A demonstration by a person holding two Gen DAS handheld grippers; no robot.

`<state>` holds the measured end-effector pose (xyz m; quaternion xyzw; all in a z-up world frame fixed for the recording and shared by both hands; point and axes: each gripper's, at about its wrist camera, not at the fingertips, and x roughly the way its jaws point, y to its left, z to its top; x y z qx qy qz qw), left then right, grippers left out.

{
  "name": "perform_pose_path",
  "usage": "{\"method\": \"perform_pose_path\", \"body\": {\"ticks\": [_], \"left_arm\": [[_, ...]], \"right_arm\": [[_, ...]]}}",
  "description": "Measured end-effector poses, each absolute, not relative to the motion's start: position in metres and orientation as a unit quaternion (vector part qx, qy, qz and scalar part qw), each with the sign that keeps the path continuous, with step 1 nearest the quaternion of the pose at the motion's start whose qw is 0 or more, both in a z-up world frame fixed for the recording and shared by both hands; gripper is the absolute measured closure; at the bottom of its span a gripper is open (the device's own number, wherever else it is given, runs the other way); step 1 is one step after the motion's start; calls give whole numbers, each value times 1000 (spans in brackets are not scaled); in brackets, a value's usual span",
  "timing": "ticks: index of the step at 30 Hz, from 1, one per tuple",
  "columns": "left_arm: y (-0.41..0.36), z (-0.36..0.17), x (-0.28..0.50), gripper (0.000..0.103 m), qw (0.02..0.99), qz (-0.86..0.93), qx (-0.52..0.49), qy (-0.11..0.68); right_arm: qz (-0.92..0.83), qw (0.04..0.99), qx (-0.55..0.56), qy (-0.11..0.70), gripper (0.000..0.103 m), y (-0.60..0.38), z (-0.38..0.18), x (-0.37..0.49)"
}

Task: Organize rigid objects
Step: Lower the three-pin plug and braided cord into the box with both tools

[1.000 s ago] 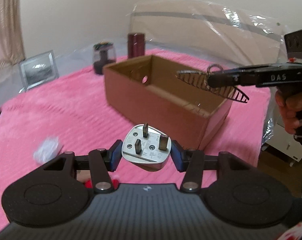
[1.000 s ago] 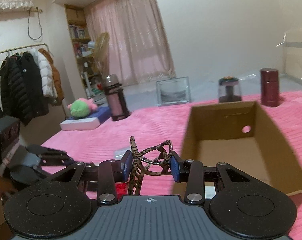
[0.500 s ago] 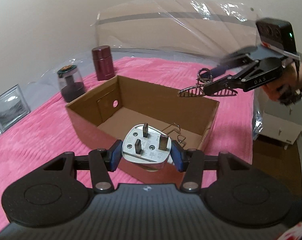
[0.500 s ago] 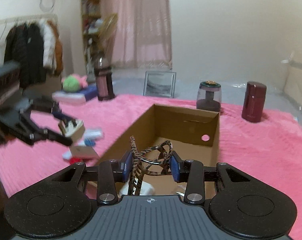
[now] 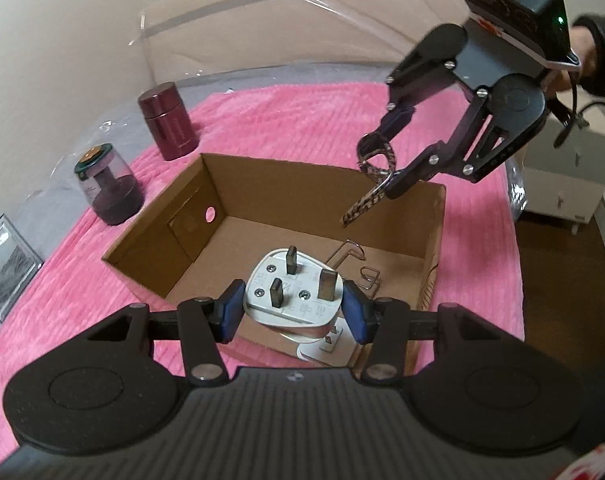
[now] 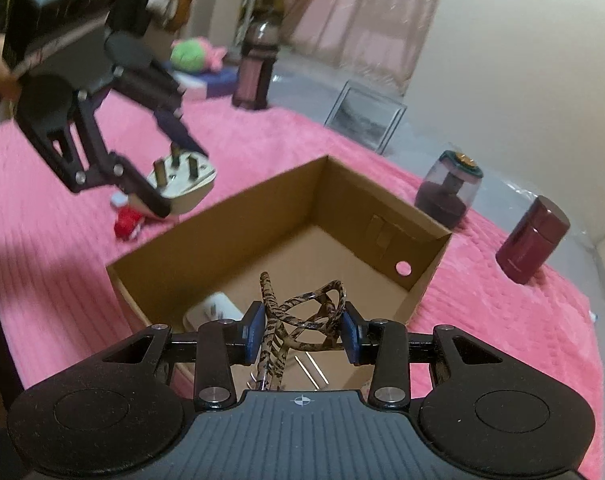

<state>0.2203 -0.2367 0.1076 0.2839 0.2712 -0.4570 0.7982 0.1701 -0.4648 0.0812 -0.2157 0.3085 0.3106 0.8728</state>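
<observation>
Pink bedspread (image 5: 302, 120) carries an open cardboard box (image 5: 432, 240).
Left gripper (image 5: 292, 312) jaws clamp a white plug (image 5: 292, 296), right gripper (image 6: 300, 332) jaws pinch a patterned hair clip (image 6: 302, 312); both hover above the box, likely for dropping in.

Soft, even indoor light, fairly dim, with weak shadows. Glare streaks the clear plastic sheet (image 5: 342, 4) toward twelve o'clock. Fisheye bending and dark corners ring both views. Motion blur smears the pale pink curtains (image 6: 366, 16) and black left gripper (image 6: 170, 168).
</observation>
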Motion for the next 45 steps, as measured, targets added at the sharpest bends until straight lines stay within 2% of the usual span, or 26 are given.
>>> {"method": "perform_pose_path", "body": {"ticks": [16, 45], "left_arm": [[-283, 93, 244, 57, 762, -462, 343, 298], [-337, -7, 328, 57, 696, -431, 393, 418]], "right_arm": [[334, 835, -286, 331, 66, -454, 60, 211], [342, 777, -345, 400, 66, -424, -13, 309]]}}
